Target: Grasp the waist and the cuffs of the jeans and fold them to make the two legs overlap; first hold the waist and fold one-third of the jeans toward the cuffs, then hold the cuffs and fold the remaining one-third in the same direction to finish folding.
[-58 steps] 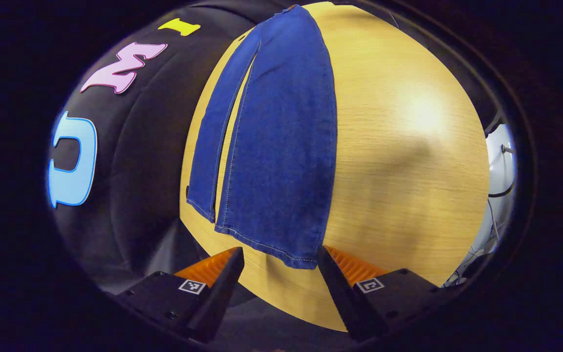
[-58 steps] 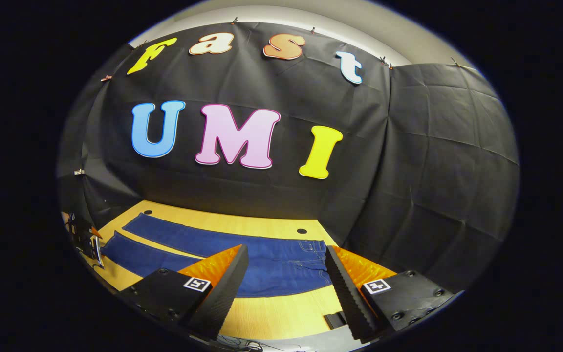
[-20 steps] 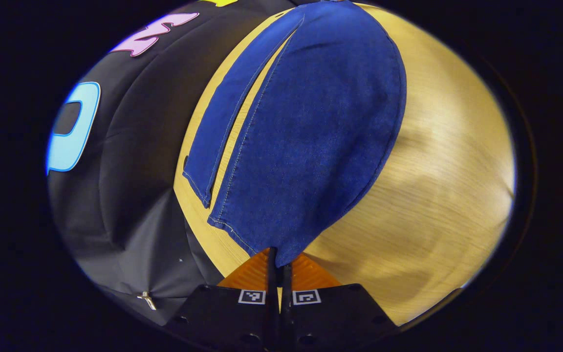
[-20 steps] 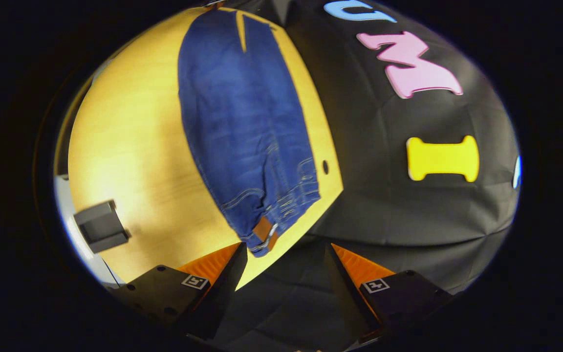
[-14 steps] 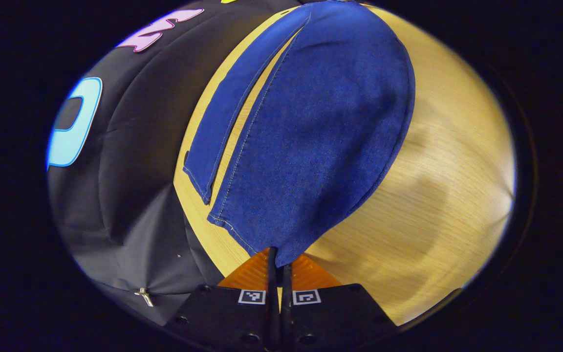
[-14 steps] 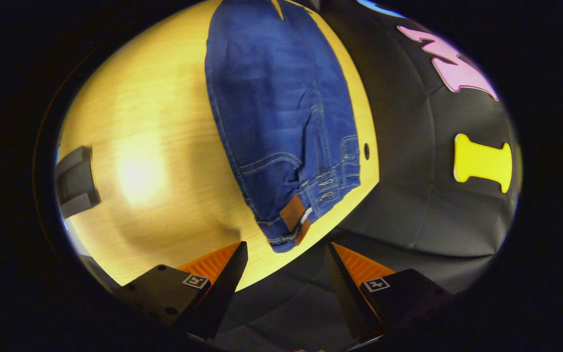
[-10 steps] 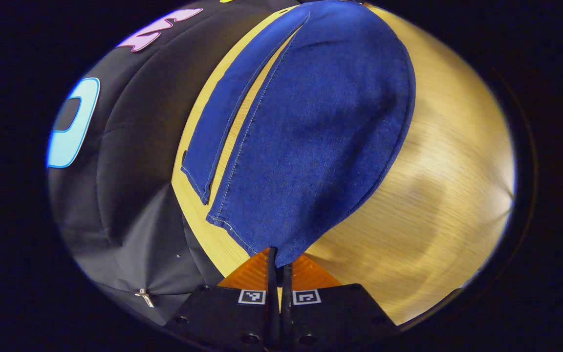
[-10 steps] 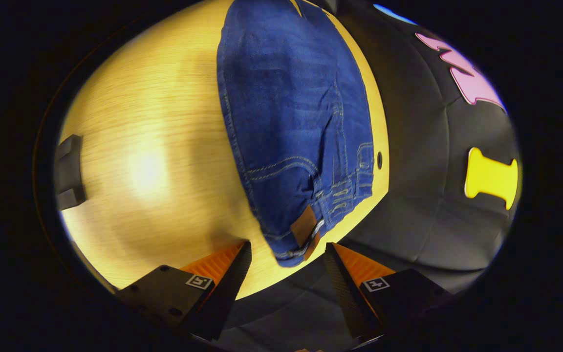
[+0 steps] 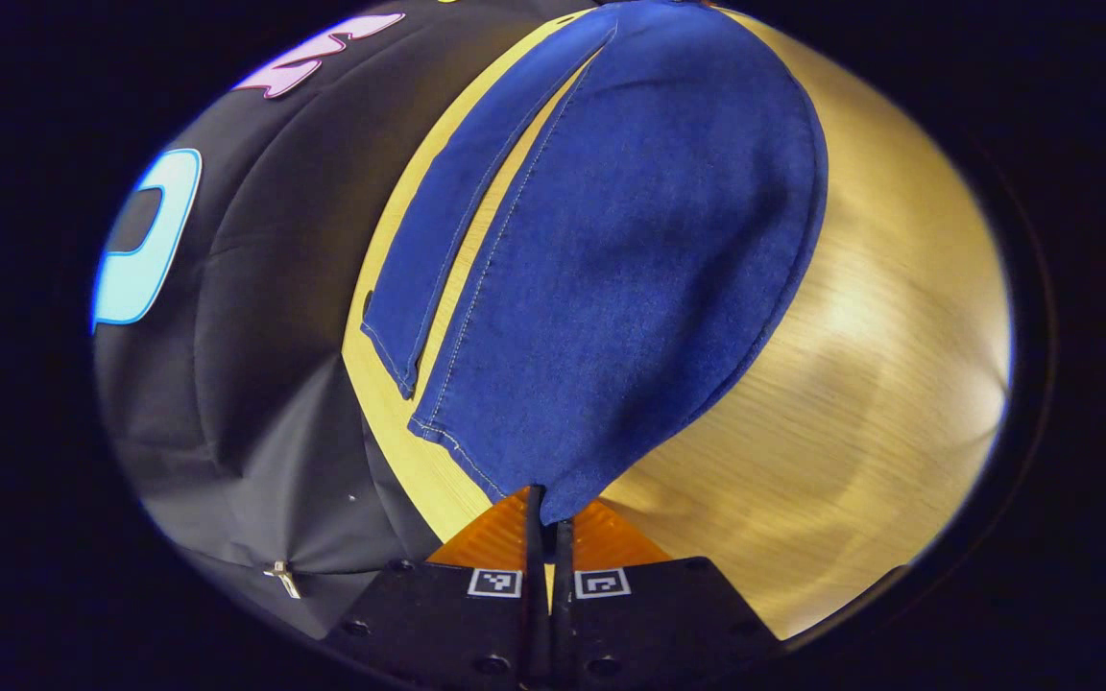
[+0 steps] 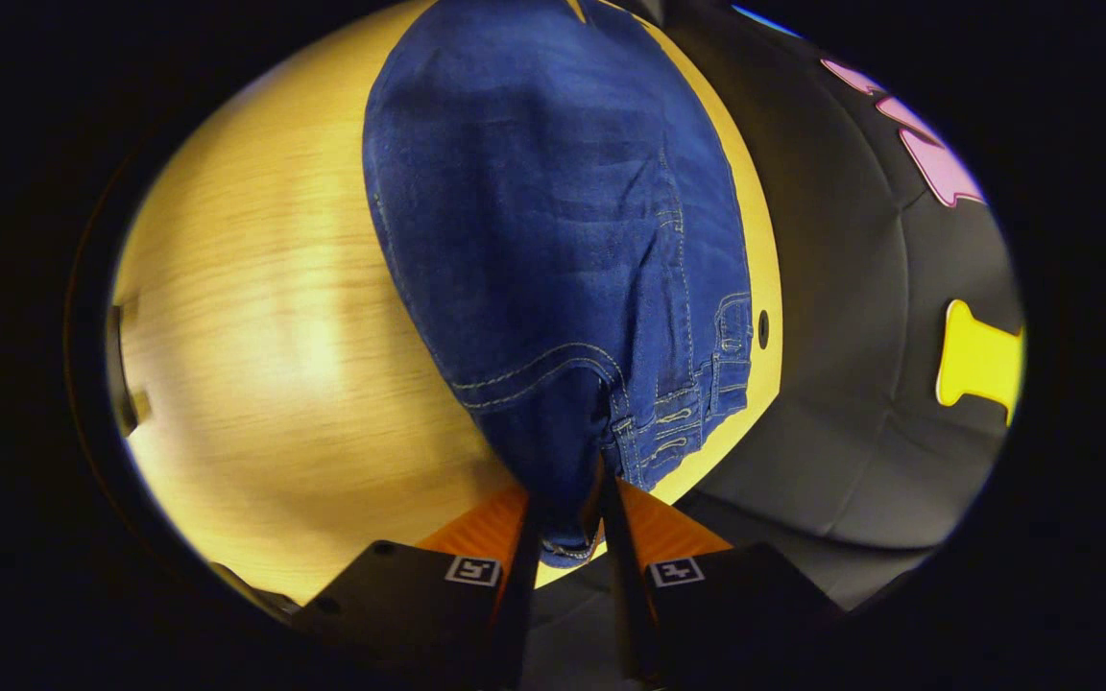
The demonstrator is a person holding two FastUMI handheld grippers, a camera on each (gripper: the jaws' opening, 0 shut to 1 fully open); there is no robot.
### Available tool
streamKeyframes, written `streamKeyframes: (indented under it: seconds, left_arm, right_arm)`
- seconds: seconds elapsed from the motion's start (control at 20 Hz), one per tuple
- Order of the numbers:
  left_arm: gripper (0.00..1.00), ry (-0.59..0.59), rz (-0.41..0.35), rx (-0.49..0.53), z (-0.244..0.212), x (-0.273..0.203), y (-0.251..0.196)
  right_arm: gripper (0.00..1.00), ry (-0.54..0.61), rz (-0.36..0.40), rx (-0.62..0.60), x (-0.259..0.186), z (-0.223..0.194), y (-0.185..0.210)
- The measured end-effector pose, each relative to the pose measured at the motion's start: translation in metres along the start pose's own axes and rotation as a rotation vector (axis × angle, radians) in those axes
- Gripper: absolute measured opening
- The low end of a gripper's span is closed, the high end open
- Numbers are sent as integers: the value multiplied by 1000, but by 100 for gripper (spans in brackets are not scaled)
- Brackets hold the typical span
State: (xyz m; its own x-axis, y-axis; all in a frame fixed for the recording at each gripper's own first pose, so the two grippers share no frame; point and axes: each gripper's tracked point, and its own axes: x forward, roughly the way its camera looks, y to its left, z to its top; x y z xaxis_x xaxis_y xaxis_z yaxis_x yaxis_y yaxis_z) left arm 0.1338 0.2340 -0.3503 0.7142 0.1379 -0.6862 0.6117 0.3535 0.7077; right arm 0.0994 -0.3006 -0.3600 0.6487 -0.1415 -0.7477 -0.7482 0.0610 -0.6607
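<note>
Our left tool (image 9: 545,518) is clenched on the cuff (image 9: 553,501) of the near leg, fingers pressed together with the hem corner caught between them. Our right tool (image 10: 567,523) has the waist (image 10: 567,537) between its fingers, which stand almost closed on the denim; we judge it gripped, though only a narrow bite of the band sits in the jaws.

Ahead of each tool the jeans (image 9: 611,250) stretch away across the tabletop (image 9: 860,384). Beyond the left tool and to its left, the far leg (image 9: 457,211) lies flat with a strip of wood showing between it and the held leg, so the legs do not yet overlap.

The risks we see:
- The left tool holds only a corner of the hem. If we lift and swing quickly, the leg's weight may pull it free.
- The right tool's bite is shallow over thick waistband seams, so the fabric could slide out as tension builds.
- If the two tools move at different rates, the near leg will twist and land skewed over the far one.
- Dragging rather than lifting could pull the far leg along, and its cuff already lies near the tabletop edge.
</note>
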Motion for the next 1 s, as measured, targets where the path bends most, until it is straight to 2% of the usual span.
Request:
streamKeyframes:
  seconds: [0.05, 0.1, 0.15, 0.3, 0.5, 0.6, 0.85, 1.0]
  left_arm:
    - [6, -3, 4, -2, 0, 2, 0]
    - [6, -5, 9, -7, 0, 1, 1]
    - [6, -7, 12, -17, 0, 2, 2]
    - [6, -11, 15, -47, 0, 3, 2]
    - [6, -5, 43, -117, 0, 4, 5]
    - [6, 10, 32, -188, 1, 3, 4]
    - [6, -11, -96, -426, 19, -14, 15]
    - [6, -82, -189, -623, 39, -31, 40]
  right_arm:
    - [44, 10, -17, -21, 4, -2, 0]
    - [27, 18, -32, -38, 0, 0, -2]
    - [19, 19, -41, -40, 8, -2, -3]
    - [9, 24, 14, 41, 4, -1, -2]
    - [5, 26, 60, 56, 2, 0, -2]
    - [5, 29, 64, 58, -2, -1, -4]
    - [5, 10, 37, 137, -29, 4, -38]
    - [5, -64, 29, 300, -50, 17, -80]
